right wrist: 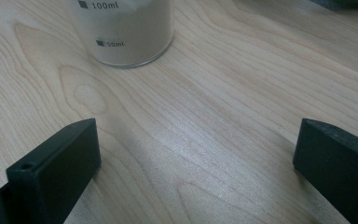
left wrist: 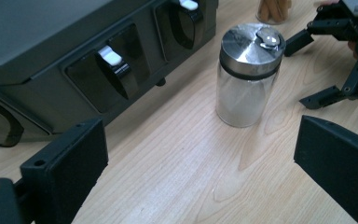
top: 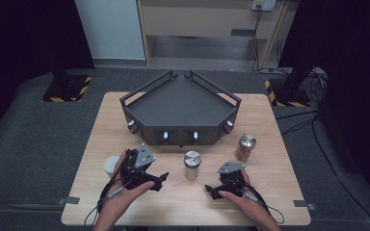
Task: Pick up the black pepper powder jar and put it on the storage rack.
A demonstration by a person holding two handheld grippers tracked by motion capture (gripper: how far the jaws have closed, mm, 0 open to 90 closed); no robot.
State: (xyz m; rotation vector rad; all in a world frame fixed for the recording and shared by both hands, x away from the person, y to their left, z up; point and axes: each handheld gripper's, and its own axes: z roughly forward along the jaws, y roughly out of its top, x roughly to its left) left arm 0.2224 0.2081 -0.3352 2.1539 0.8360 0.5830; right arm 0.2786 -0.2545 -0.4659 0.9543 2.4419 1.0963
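While both hands sit low near the front edge of the wooden table (top: 101, 144), the glass jar with the steel lid (top: 191, 164) stands upright right between the two grippers, a bit farther from the person than either one, and nothing is touching it. It's just in front of the dark angular tray (top: 180, 103) with the white-tipped knobs on its front face, close to it but not against it. You can see pale powder filling most of the jar, and from the right gripper view the glass has 100ml and 50ml marks printed on it. Left gripper (top: 160, 181) points toward the jar with its jaws spread wide, only bare wood between them, and the jar is up ahead of the gap, not inside it. Right gripper (top: 212, 192) is the same deal: jaws wide apart, holding nothing, jar's base just beyond the tips. Off to the right there's a second steel-lidded jar (top: 245, 147) with something brownish in it, well apart from the first. A white cup (top: 111, 166) sits just behind the left hand (top: 125, 192).
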